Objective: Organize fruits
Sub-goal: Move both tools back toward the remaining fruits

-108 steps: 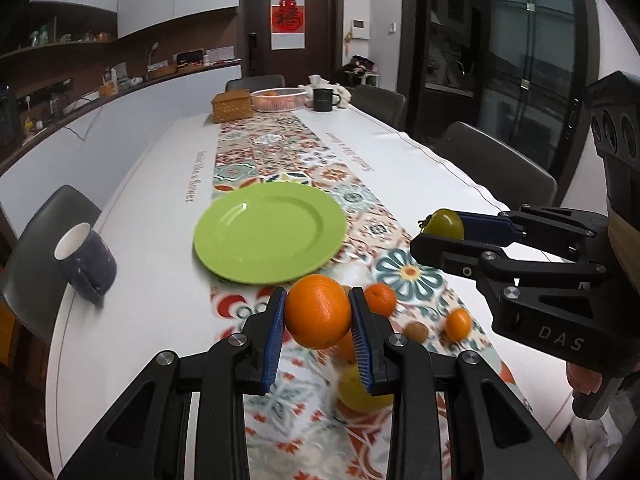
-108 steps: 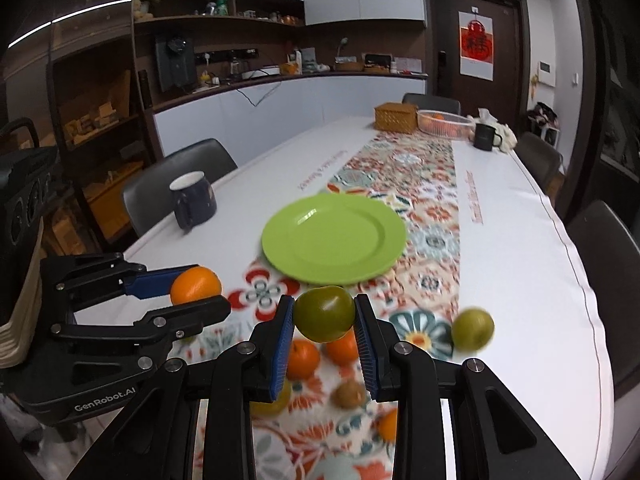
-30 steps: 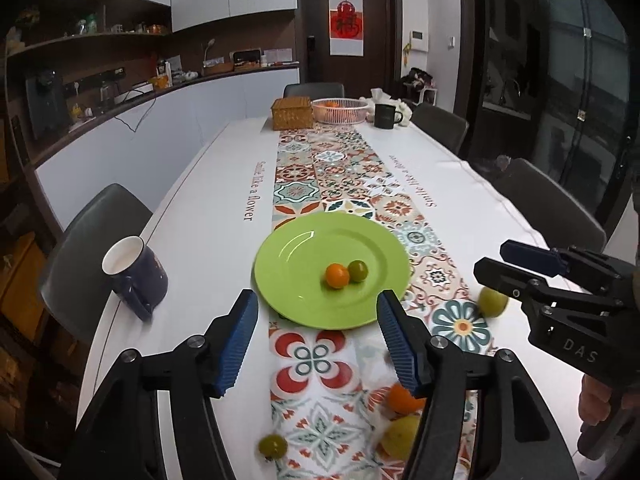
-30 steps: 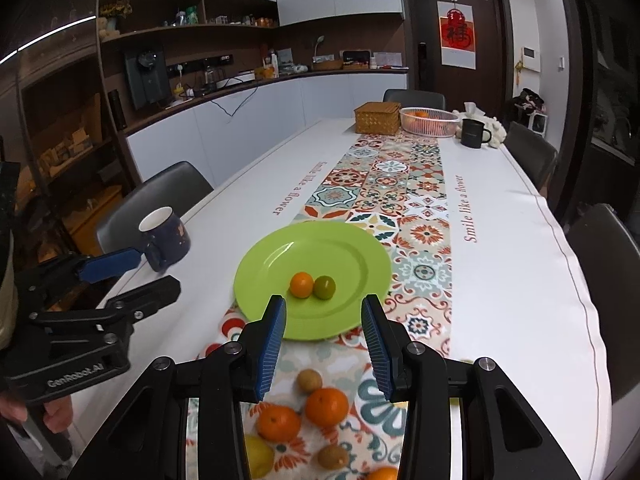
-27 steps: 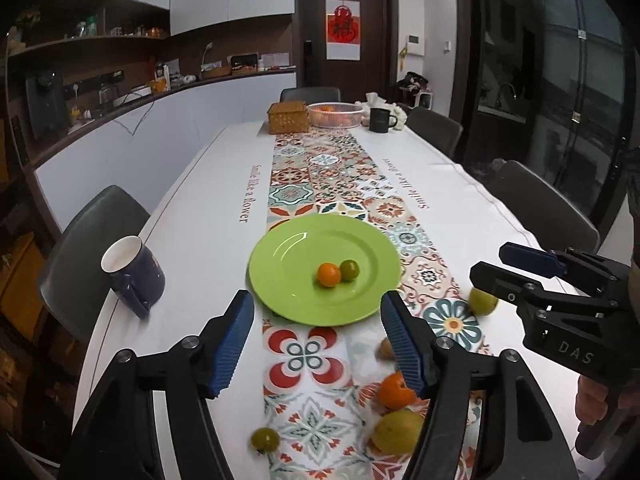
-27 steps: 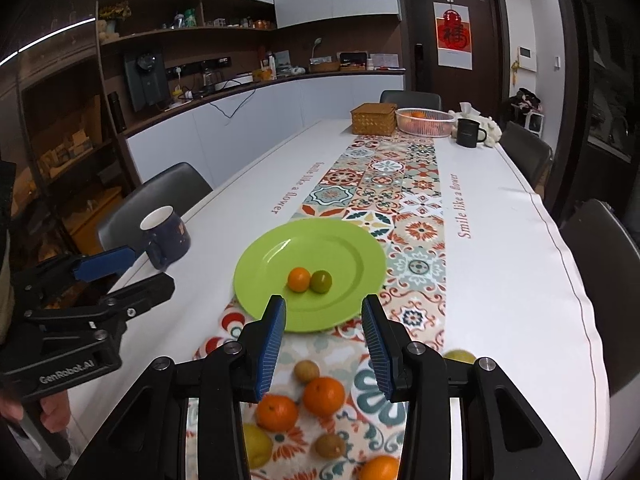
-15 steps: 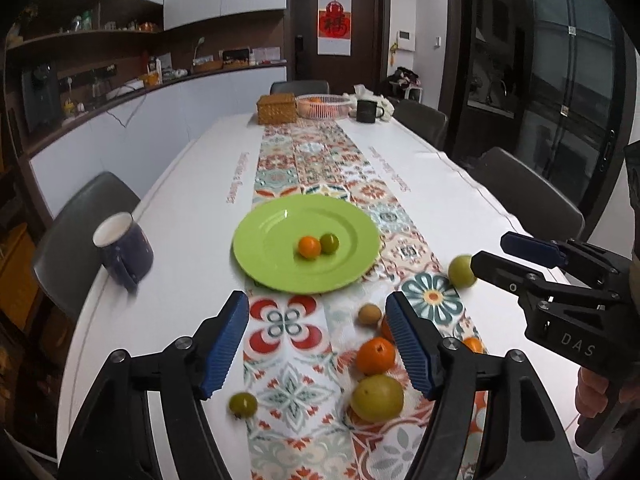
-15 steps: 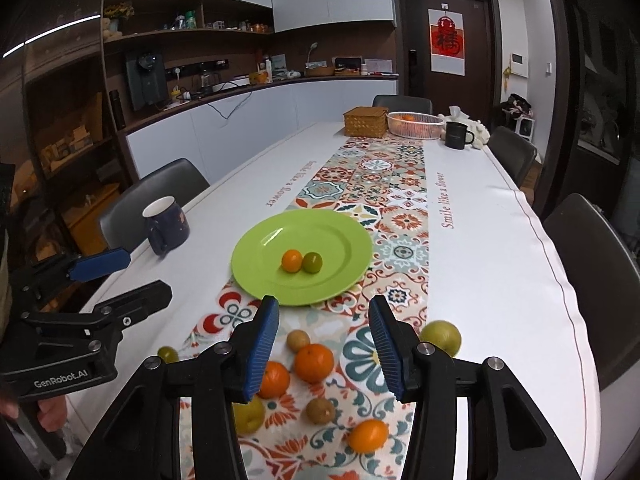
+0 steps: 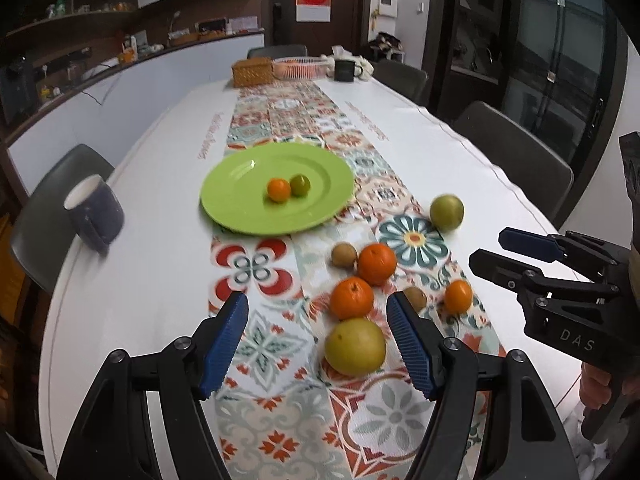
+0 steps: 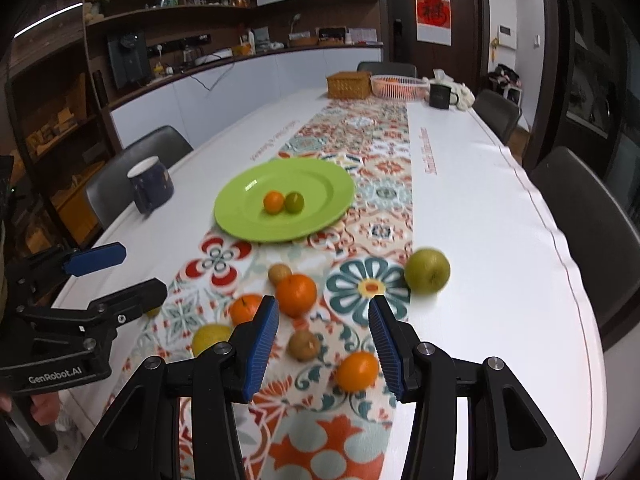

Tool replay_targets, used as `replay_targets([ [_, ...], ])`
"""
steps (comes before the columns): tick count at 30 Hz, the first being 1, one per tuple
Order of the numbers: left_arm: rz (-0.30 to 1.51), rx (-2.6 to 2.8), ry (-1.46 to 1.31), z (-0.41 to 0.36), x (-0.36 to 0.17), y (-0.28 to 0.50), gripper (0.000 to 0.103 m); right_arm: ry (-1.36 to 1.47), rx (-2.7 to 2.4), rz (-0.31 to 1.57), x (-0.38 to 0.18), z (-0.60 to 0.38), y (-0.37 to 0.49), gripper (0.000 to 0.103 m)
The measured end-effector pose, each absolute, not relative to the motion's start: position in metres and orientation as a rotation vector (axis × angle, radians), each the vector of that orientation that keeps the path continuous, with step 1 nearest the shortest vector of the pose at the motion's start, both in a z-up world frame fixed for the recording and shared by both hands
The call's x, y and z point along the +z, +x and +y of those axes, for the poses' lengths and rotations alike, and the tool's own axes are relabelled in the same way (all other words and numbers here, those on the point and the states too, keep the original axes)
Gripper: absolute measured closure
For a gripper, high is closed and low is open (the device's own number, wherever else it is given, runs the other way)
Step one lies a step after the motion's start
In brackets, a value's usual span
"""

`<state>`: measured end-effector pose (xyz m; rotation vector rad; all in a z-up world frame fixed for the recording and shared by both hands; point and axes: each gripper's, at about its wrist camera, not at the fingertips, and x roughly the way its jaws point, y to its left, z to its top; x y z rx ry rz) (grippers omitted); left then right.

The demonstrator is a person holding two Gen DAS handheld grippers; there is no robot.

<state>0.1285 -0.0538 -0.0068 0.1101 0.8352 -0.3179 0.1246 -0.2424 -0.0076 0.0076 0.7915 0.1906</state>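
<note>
A green plate (image 9: 240, 208) (image 10: 320, 184) on the patterned runner holds a small orange (image 9: 279, 189) (image 10: 273, 201) and a small green fruit (image 9: 300, 185) (image 10: 294, 202). Nearer me lie loose fruits: a yellow pear (image 9: 355, 345) (image 10: 209, 338), oranges (image 9: 352, 297) (image 9: 376, 263) (image 10: 296, 283), brown kiwis (image 9: 344, 255) (image 10: 304, 345), a small orange (image 10: 357, 371) and a green apple (image 9: 447, 213) (image 10: 427, 271). My left gripper (image 9: 318, 344) is open and empty, just above the pear. My right gripper (image 10: 323, 344) is open and empty over the kiwi.
A dark blue mug (image 9: 94, 216) (image 10: 151, 190) stands left of the plate near the table edge. A wicker box (image 9: 253, 73), a pink basket (image 10: 396, 86) and a black mug (image 10: 440, 96) stand at the far end. Grey chairs line both sides.
Both grippers let go of the orange and the green fruit, which now lie on the plate. Both have drawn back toward me and lowered over the loose fruits.
</note>
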Motion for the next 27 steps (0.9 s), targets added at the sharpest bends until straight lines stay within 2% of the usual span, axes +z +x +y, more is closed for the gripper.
replay_targets([
  [15, 1.025, -0.386, 0.102, -0.066, -0.052, 0.140, 0.032, 0.018, 0.164, 0.941, -0.052, -0.249, 0.123, 0.055],
  [27, 1.094, -0.422, 0.084, -0.075, -0.076, 0.152, 0.032, 0.030, 0.152, 0.992, -0.068, -0.254, 0.130, 0.055],
])
